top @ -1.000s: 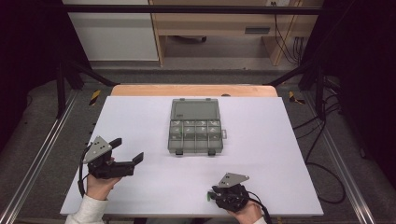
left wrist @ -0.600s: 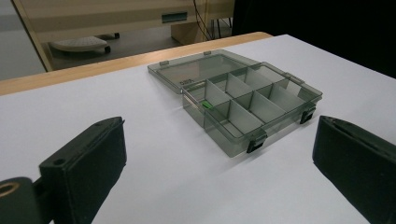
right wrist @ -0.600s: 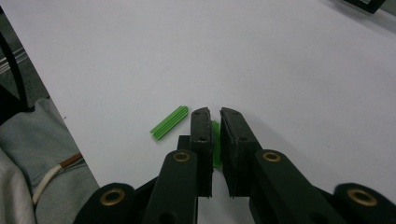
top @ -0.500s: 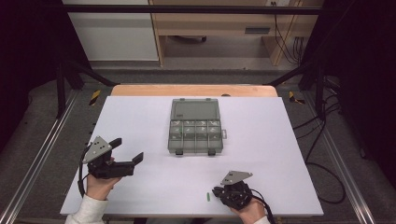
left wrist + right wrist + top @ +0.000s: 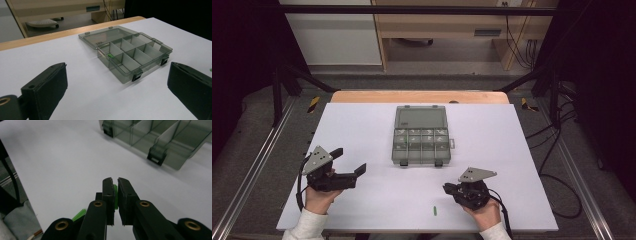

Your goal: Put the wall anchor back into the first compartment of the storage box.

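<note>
At lower left, we are holding our left gripper (image 5: 346, 171) with jaws wide apart, empty. At centre, the compartment box (image 5: 422, 135) is lying open. At lower right, our right gripper (image 5: 114, 185) is pinching a thin green piece (image 5: 115, 195), likely light and stiff, its long axis running along the jaws. Another green stick (image 5: 434, 210) is lying on the white table (image 5: 377, 120), pointing up-frame.

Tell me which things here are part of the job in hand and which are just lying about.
In the job: right gripper, shut on a green piece; second green piece on the table; open compartment box with a stored green piece.
Lying about: left gripper, open, holding nothing; cables on the floor; yellow-black markers beside the table.
</note>
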{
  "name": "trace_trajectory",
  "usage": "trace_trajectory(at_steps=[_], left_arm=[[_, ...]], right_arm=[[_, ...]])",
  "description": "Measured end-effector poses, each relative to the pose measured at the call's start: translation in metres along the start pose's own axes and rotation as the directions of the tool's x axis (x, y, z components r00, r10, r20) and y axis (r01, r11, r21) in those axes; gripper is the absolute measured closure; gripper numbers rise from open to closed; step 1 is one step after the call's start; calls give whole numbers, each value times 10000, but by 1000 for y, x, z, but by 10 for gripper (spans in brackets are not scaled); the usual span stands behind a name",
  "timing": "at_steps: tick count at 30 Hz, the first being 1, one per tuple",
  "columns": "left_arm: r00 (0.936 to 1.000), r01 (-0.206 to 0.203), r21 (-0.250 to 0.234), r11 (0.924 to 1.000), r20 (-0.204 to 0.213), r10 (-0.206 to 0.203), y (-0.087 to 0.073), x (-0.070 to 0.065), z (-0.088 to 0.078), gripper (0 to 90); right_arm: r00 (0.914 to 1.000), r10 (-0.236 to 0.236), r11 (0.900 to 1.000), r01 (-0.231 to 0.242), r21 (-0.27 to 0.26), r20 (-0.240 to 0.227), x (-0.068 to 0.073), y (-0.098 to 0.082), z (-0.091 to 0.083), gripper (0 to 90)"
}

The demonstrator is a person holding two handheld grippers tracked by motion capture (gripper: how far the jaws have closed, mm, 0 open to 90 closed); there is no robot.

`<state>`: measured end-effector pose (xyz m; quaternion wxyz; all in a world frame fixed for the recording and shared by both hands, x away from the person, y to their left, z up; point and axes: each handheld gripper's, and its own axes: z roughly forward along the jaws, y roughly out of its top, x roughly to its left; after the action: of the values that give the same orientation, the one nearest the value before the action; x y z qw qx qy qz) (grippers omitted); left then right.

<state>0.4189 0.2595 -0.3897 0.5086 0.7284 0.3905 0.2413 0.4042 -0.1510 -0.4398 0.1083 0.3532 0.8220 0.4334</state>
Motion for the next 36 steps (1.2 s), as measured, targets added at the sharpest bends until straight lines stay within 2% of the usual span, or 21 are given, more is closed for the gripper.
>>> trace_trajectory(at_steps=[9, 18, 22, 27, 36], left_arm=[[10000, 15, -18, 10000, 19, -15, 0, 0, 0, 24], [10000, 25, -24, 10000, 22, -25, 0, 1, 0, 24], [10000, 42, -26, 10000, 33, -42, 0, 1, 0, 24], [10000, 56, -55, 10000, 31, -56, 0, 1, -1, 24], [10000, 71, -81, 9999, 49, -70, 0, 2, -1, 24]], right_arm=[[9987, 43, 9934, 15, -1148, 501, -11, 34, -2, 847], [9971, 219, 9802, -72, -1980, 724, -20, 69, 13, 848], [9965, 339, 9772, -171, -2114, 765, -24, 82, 23, 848], [9958, 471, 9783, -302, -2048, 781, -30, 97, 37, 848], [9953, 325, 9797, -137, -1999, 911, -35, 121, 57, 848]])
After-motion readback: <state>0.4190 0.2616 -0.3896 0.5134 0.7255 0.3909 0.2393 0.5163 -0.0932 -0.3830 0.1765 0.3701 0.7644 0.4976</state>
